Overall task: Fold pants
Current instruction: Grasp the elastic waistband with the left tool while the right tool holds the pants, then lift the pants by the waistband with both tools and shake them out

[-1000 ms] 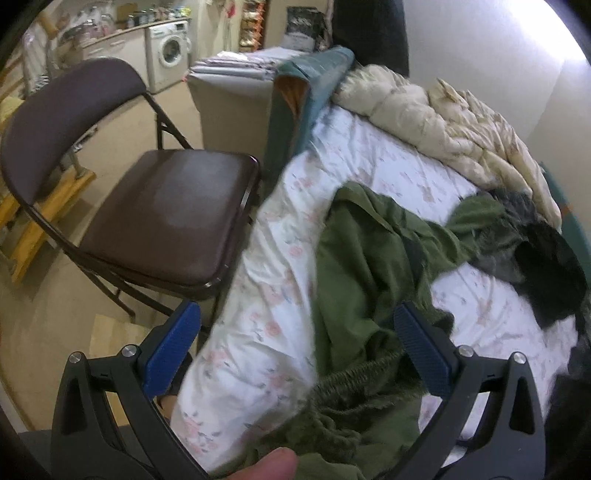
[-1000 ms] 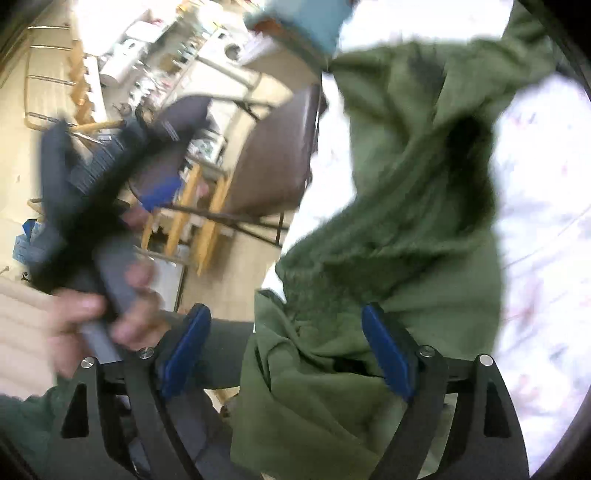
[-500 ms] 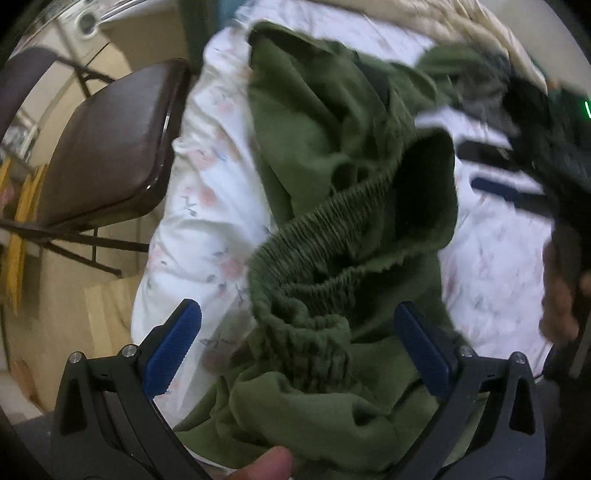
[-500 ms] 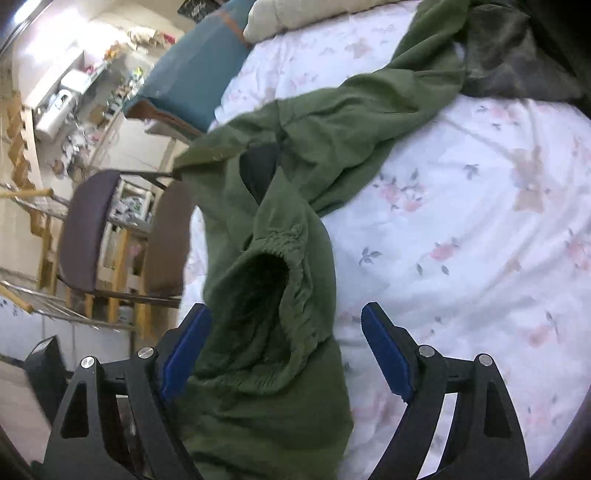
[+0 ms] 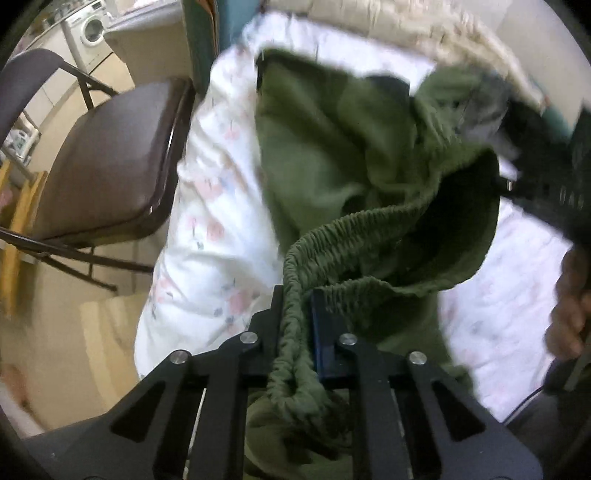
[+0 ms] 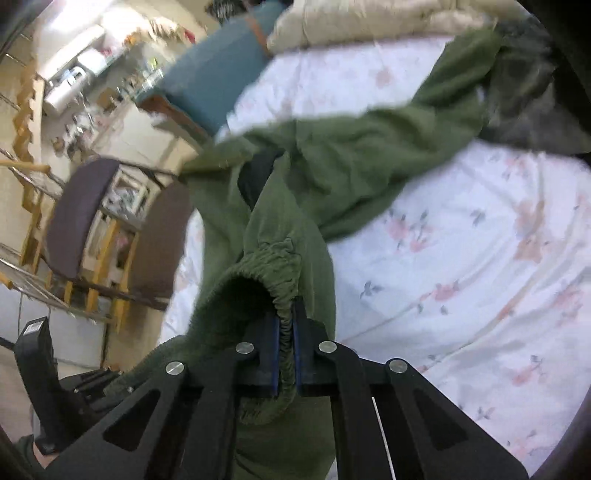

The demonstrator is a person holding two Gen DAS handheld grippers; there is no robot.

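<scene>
Olive green pants [image 5: 332, 147] lie crumpled on the floral bed sheet [image 5: 207, 240]. My left gripper [image 5: 297, 295] points steeply down, its jaws closing, blue pads pinching the gathered elastic waistband [image 5: 354, 229]. My right gripper [image 6: 285, 317] has its jaws closing too, pads pressed on another stretch of the waistband [image 6: 273, 258] beside the open waist hole. The pants [image 6: 351, 155] trail away from it across the sheet [image 6: 480, 258]. A leg end runs under a dark grey garment [image 6: 524, 103]. In the left wrist view the right gripper's black body [image 5: 546, 177] and a hand [image 5: 569, 295] show at the right edge.
A brown folding chair [image 5: 107, 162] stands close against the bed's left side, over bare floor. A cream duvet [image 5: 406, 37] is heaped at the bed's far end beside a teal cushion [image 6: 218, 85]. A washing machine [image 5: 92, 29] stands far back.
Both grippers went from wide open to closed on the pants' waistband. The left one dropped down onto the fabric; the right one came in close to the waist opening.
</scene>
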